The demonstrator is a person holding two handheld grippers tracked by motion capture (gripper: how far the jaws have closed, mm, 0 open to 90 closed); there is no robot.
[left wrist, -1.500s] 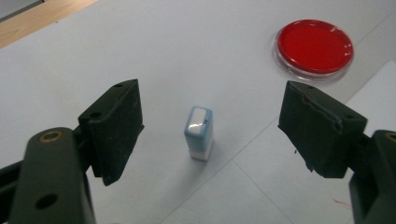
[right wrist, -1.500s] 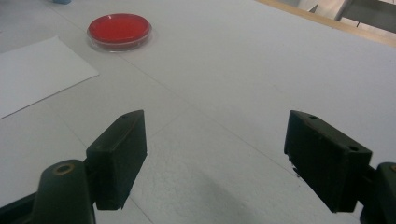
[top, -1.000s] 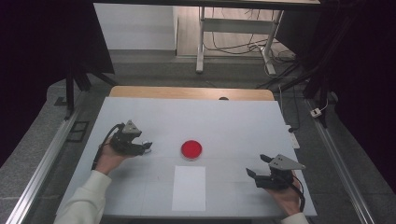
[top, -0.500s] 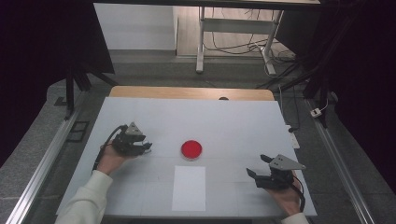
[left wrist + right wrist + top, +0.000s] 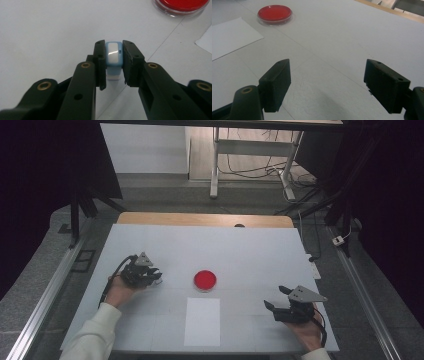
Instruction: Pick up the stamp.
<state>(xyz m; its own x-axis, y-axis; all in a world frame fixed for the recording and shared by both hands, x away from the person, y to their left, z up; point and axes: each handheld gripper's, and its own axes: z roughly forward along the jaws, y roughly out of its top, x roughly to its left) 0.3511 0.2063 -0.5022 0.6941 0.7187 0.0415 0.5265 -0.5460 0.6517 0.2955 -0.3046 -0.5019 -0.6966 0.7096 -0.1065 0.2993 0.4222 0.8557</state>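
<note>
A small light-blue block with a white face stands on the white table, left of centre. My left gripper is shut on it; its jaws have just been closing and both pads now press its sides. In the high view the left gripper sits left of a round red dish. My right gripper hovers low at the front right, open with nothing between its jaws. The red dish lies far off to its upper left.
A white paper sheet lies flat in front of the red dish, between the two hands. The white table cover ends at a wooden strip at the far side. Metal rails run along both sides.
The left gripper's jaws have drawn together onto the small blue block. Neither hand has shifted, and the right gripper stays wide.
</note>
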